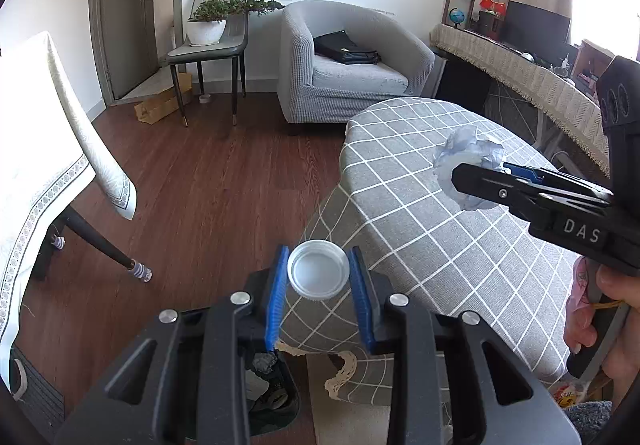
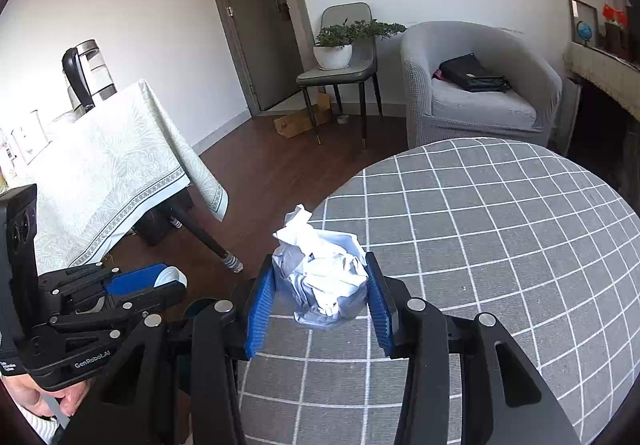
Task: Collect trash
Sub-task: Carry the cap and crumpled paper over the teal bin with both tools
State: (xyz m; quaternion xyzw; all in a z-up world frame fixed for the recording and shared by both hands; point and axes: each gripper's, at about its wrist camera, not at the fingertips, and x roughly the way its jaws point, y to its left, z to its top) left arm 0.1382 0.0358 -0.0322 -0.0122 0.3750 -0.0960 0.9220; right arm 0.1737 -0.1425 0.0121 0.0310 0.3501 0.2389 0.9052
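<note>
While the left gripper is pinching the white bottle cap by its rim, over the table edge at six o'clock, the right gripper is squeezing the crumpled paper ball above the checked tablecloth. The smooth cap risks slipping out sideways, and the springy paper may be working loose short of the bin.

Bin beneath the checked table: largely hidden behind left gripper fingers; contents indistinct. Kettle left of table: partly cut by tablecloth.
</note>
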